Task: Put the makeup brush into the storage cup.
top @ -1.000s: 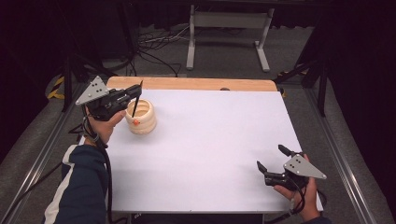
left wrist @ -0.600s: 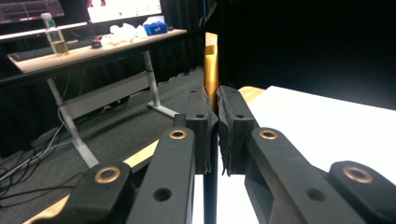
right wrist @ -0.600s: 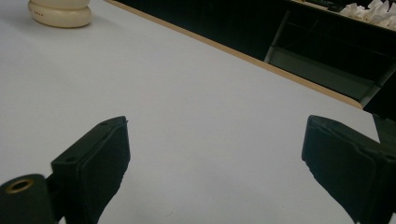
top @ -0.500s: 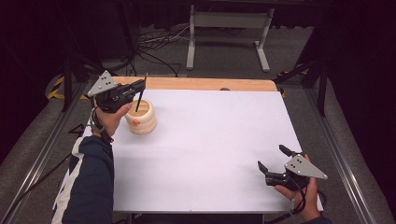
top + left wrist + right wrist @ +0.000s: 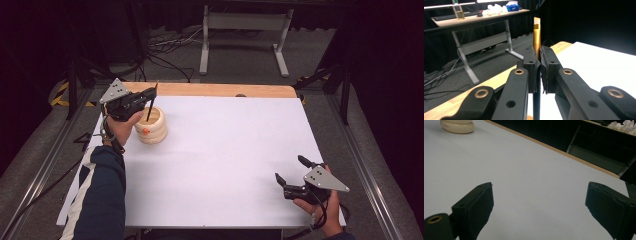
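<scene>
**Stick over the pot, not yet let go**

Left gripper (image 5: pixel 145 97) has its jaws clamped on a thin dark stick (image 5: pixel 151 102) w/ a gold top end (image 5: pixel 537 35); in the high view the stick stands near upright, tilted slightly, its lower end at or just inside the mouth of the cream pot (image 5: pixel 151 126); can't tell if the tip touches the pot's bottom. Pot sits at the table's far-left corner area, near the left edge of the white table (image 5: pixel 225 165) and close to the wooden strip (image 5: pixel 210 90) along the far side. Judgement: either placing into or drawing out of the pot, approx. midway; the stick is neither released nor clear of the rim, so the lift or drop plus release is left.

Right gripper (image 5: pixel 295 180) rests idle near the front-right corner, jaws wide apart, holding nothing; its own view looks across bare table twd the pot (image 5: pixel 457 125), well apart.

Room: plenty of bare top btw the two grippers; centre and right all free. Tight spots: the left hand (image 5: pixel 122 127) is just beside the pot, so a sideways swing could nudge it twd the left edge; right hand sits close to the front edge and right corner; beyond the table, floor w/ cables and a desk frame (image 5: pixel 245 35), well clear.
</scene>
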`<state>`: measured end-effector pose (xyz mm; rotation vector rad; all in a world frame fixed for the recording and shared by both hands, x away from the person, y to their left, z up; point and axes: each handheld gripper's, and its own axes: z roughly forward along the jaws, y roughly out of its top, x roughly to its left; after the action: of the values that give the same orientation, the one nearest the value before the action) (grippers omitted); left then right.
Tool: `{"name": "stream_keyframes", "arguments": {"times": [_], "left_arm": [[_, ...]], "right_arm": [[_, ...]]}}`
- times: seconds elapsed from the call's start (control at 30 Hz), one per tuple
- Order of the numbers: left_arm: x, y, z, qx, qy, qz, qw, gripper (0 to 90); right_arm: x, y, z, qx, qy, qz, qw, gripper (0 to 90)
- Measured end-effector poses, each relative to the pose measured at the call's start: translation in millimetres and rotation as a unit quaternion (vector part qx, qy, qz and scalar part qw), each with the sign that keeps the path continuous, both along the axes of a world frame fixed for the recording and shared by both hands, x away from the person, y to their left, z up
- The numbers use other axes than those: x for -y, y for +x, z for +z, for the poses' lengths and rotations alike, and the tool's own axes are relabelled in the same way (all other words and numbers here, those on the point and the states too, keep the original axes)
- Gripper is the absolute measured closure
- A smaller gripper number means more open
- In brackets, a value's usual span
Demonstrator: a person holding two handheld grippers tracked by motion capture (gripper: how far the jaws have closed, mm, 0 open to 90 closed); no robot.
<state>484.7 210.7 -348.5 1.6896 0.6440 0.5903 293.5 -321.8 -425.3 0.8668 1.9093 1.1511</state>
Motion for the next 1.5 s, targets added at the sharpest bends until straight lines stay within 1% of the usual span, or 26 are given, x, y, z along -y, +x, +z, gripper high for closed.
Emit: {"name": "stream_keyframes", "arguments": {"times": [0.03,0.1,0.13,0.17,0.23,0.27,0.3,0.37,0.4,0.43,0.6,0.67,0.97,1.13,1.2,1.37,1.5], "left_arm": [[-0.1,0.4,-2.3,-0.003,0.004,0.001,1.0,83.2],[-0.8,1.3,-7.6,-0.007,-0.003,0.0,1.0,83.2],[-1.1,1.6,-9.8,-0.008,-0.002,0.002,1.0,83.2],[-2.1,1.5,-14.9,-0.013,-0.001,0.005,0.9999,83.2],[-2.8,1.2,-17.0,-0.014,0.001,0.007,0.9999,83.2],[-4.7,-0.1,-21.2,-0.019,0.003,0.003,0.9998,83.2],[-4.7,-0.1,-21.2,-0.019,0.003,0.003,0.9998,83.2],[-7.1,-1.3,-26.8,-0.026,0.005,0.003,0.9997,83.2],[-7.1,-1.3,-26.8,-0.026,0.005,0.003,0.9997,83.2],[-7.8,-2.1,-28.3,-0.023,0.0,0.005,0.9997,83.2],[-9.9,-5.3,-35.1,-0.027,0.007,0.003,0.9996,83.2],[-12.5,-5.7,-36.6,-0.031,0.002,0.006,0.9995,83.2],[-12.8,-6.4,-35.3,-0.029,-0.002,0.007,0.9995,83.1],[-12.2,-6.7,-34.2,-0.03,0.001,0.007,0.9995,83.1],[-11.9,-7.0,-33.7,-0.029,0.004,0.01,0.9995,83.1],[-11.4,-7.5,-32.4,-0.027,0.013,0.01,0.9995,82.9],[-10.6,-9.0,-30.5,-0.025,0.014,0.009,0.9996,81.8]], "right_arm": [[-0.3,0.2,-0.3,-0.001,0.0,-0.001,1.0,8.6],[-0.7,0.0,-0.3,0.0,-0.003,0.0,1.0,8.6],[-0.9,-0.1,-0.2,0.0,-0.003,0.001,1.0,8.6],[-1.1,0.0,-0.2,0.0,-0.003,0.001,1.0,8.6],[-1.3,0.0,-0.3,-0.001,-0.003,0.001,1.0,8.6],[-1.4,0.1,-0.6,-0.001,-0.005,0.002,1.0,8.6],[-1.4,0.1,-0.6,-0.001,-0.005,0.002,1.0,8.6],[-1.4,0.3,-0.8,-0.002,-0.005,0.002,1.0,8.6],[-1.4,0.3,-0.8,-0.002,-0.005,0.002,1.0,8.6],[-1.6,0.3,-1.0,-0.002,-0.004,0.003,1.0,8.6],[-2.8,0.3,-0.7,-0.001,-0.007,0.003,1.0,8.6],[-2.7,0.5,-1.0,-0.002,-0.007,0.001,1.0,8.6],[-2.1,0.3,-0.6,-0.002,-0.007,0.001,1.0,8.7],[-2.5,0.1,-0.6,-0.001,-0.007,0.002,1.0,8.7],[-2.4,0.1,-0.6,-0.002,-0.007,0.002,1.0,8.8],[-2.3,0.2,-0.5,-0.002,-0.007,0.003,1.0,8.7],[-2.5,0.0,-0.2,-0.002,-0.008,0.003,1.0,8.7]]}}
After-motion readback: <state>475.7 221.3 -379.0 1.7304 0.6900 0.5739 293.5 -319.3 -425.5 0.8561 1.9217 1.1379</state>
